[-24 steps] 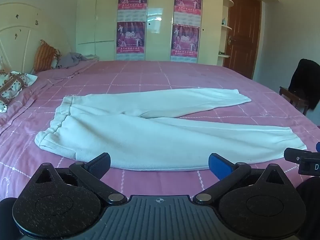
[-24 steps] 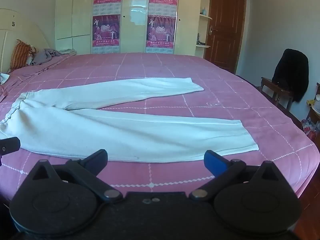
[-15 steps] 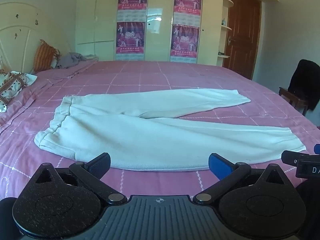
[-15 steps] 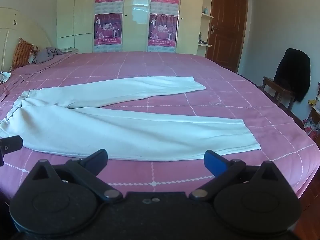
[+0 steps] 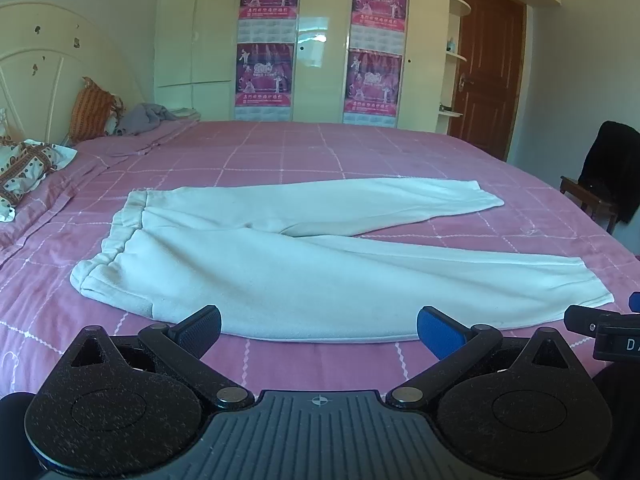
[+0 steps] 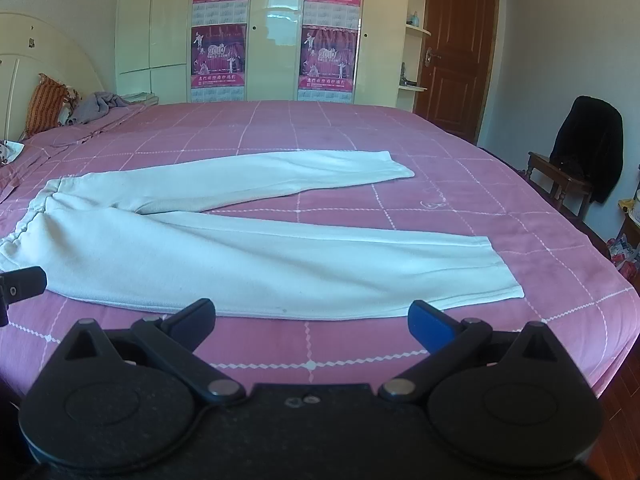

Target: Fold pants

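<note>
Pants (image 5: 304, 272) are lying flat on the pink bedspread (image 5: 360, 152), waistband pointing toward the pillows (image 5: 90, 108), legs splaying apart toward the chair (image 6: 568, 172). Left gripper (image 5: 318, 326) is hovering at the near edge, jaws spread wide, gripping nothing. Right gripper (image 6: 312, 320) is hovering alongside it by the near leg, jaws likewise wide apart.

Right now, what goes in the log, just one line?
pants flat on bed | legs apart | left tool open | right tool open | no fold yet

Cream wardrobe (image 5: 320, 40) with posters (image 6: 328, 60), brown door (image 5: 488, 72), chair (image 6: 560, 180) by wall.
</note>
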Demonstrator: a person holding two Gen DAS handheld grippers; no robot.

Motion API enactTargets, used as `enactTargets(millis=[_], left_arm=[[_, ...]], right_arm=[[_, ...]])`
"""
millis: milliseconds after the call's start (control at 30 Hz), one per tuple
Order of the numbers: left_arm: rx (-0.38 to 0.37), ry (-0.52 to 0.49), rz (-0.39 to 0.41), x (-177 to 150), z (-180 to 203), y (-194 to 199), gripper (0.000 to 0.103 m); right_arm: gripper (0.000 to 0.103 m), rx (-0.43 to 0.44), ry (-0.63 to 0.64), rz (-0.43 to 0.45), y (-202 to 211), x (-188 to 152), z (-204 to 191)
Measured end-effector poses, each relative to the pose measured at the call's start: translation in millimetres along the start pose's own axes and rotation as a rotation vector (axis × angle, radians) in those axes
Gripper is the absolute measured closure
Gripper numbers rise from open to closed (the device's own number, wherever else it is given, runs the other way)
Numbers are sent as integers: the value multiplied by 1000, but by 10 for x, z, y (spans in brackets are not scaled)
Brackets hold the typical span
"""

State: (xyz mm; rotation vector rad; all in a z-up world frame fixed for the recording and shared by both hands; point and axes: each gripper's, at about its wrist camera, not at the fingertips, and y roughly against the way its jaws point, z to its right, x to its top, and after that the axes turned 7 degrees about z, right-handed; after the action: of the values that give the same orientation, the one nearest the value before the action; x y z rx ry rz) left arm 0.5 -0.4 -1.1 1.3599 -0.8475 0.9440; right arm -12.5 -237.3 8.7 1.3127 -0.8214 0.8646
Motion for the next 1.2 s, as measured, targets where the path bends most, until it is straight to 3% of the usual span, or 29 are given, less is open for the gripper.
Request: enactTargets(millis=[1200], left_arm=[[-4,7,0,7,0,-5,0]], right_arm=[[0,5,7,-5,-5,-6,-33]])
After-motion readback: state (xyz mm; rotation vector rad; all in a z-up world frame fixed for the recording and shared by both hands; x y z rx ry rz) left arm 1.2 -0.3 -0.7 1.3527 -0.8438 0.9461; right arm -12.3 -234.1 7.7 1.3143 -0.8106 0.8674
